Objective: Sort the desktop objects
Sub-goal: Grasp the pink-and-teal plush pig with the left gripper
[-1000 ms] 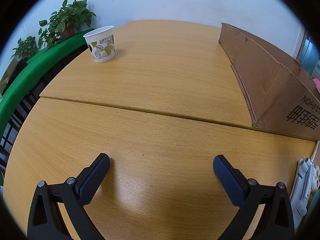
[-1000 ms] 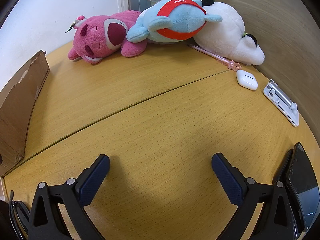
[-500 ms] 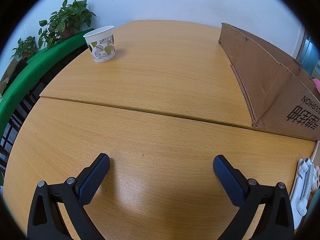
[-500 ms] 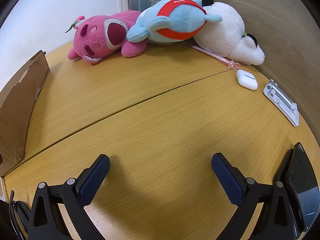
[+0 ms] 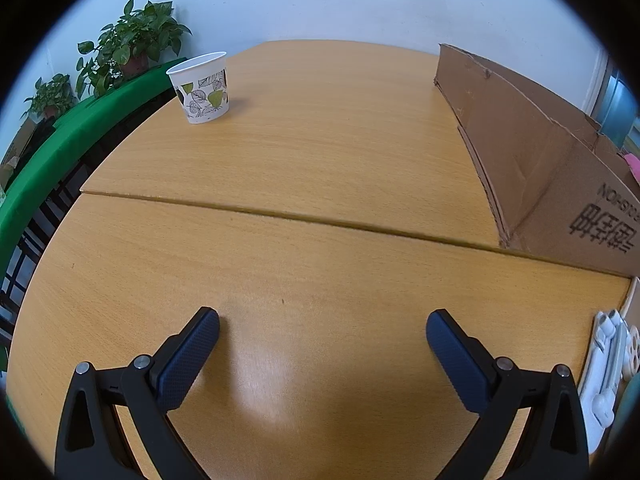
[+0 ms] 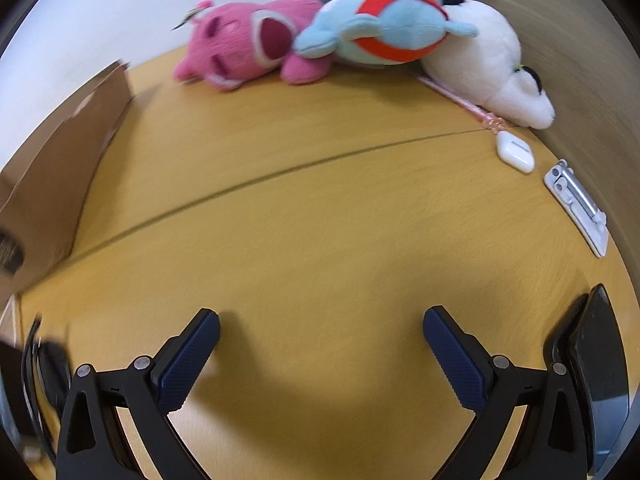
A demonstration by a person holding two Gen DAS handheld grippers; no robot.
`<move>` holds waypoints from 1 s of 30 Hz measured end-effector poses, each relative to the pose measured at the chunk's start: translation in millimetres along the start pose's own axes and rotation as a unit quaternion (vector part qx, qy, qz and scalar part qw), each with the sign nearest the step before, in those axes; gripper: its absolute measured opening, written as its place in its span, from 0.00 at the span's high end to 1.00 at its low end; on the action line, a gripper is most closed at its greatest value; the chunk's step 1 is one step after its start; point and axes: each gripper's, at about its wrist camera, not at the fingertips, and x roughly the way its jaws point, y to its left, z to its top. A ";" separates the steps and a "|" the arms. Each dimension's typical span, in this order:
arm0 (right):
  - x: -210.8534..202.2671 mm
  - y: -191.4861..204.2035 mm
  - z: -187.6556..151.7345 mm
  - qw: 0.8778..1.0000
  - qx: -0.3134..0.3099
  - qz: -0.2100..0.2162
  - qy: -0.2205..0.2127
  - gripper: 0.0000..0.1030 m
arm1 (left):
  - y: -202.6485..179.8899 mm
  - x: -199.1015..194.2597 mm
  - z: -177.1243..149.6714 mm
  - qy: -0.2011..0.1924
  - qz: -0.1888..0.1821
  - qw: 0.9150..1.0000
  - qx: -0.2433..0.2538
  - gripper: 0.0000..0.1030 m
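Observation:
My left gripper (image 5: 322,322) is open and empty above the wooden desk. A paper cup with leaf print (image 5: 202,87) stands at the far left. A cardboard box (image 5: 552,160) lies at the right. My right gripper (image 6: 321,322) is open and empty over the desk. Far ahead lie a pink plush (image 6: 244,46), a blue plush with a red band (image 6: 384,28) and a white plush (image 6: 488,68). A white earbud case (image 6: 515,152) and a white clip-like stand (image 6: 578,200) lie at the right. A dark phone (image 6: 596,368) sits beside the right finger.
Potted plants (image 5: 132,40) and a green ledge (image 5: 60,140) run beyond the desk's left edge. A white item with earphones (image 5: 608,368) lies at the left view's right edge. The cardboard box (image 6: 60,184) and black cables (image 6: 40,368) sit left in the right wrist view.
The right wrist view has shifted and blurred: the right gripper is moving, with the plush toys now further right in frame. The left gripper has barely moved.

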 end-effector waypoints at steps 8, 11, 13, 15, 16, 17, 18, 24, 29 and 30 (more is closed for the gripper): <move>-93.7 41.4 -52.1 0.987 -0.101 0.119 -0.044 0.00 | -40.1 -119.8 -31.1 -0.072 -0.051 0.994 0.068 0.02; -141.4 75.2 -63.4 0.971 -0.142 0.180 -0.069 0.00 | -71.5 -181.6 -47.7 -0.095 -0.147 0.978 0.109 0.01; -162.4 93.8 -67.8 0.958 -0.158 0.225 -0.082 0.00 | -91.0 -201.4 -60.2 -0.091 -0.201 0.966 0.132 0.01; -183.5 115.7 -70.8 0.943 -0.171 0.266 -0.101 0.00 | -115.3 -208.8 -77.1 -0.079 -0.253 0.951 0.161 0.01; -191.1 126.4 -72.1 0.938 -0.173 0.280 -0.108 0.00 | -127.8 -206.7 -87.6 -0.067 -0.269 0.945 0.173 0.01; -197.8 138.2 -73.5 0.932 -0.176 0.298 -0.110 0.00 | -141.2 -200.4 -100.0 -0.050 -0.277 0.942 0.185 0.01; -199.6 150.3 -72.0 0.927 -0.182 0.310 -0.107 0.00 | -149.3 -191.6 -110.8 -0.031 -0.272 0.943 0.190 0.01; -195.4 228.4 -102.6 0.902 -0.225 0.366 -0.038 0.00 | -155.8 -153.7 -138.8 0.043 -0.259 0.950 0.166 0.10; -181.3 280.8 -133.2 0.885 -0.250 0.393 0.010 0.00 | -143.9 -147.0 -130.1 0.052 -0.273 0.952 0.130 0.17; -177.6 291.6 -137.7 0.883 -0.254 0.395 0.017 0.00 | -146.0 -147.2 -129.7 0.050 -0.272 0.952 0.132 0.17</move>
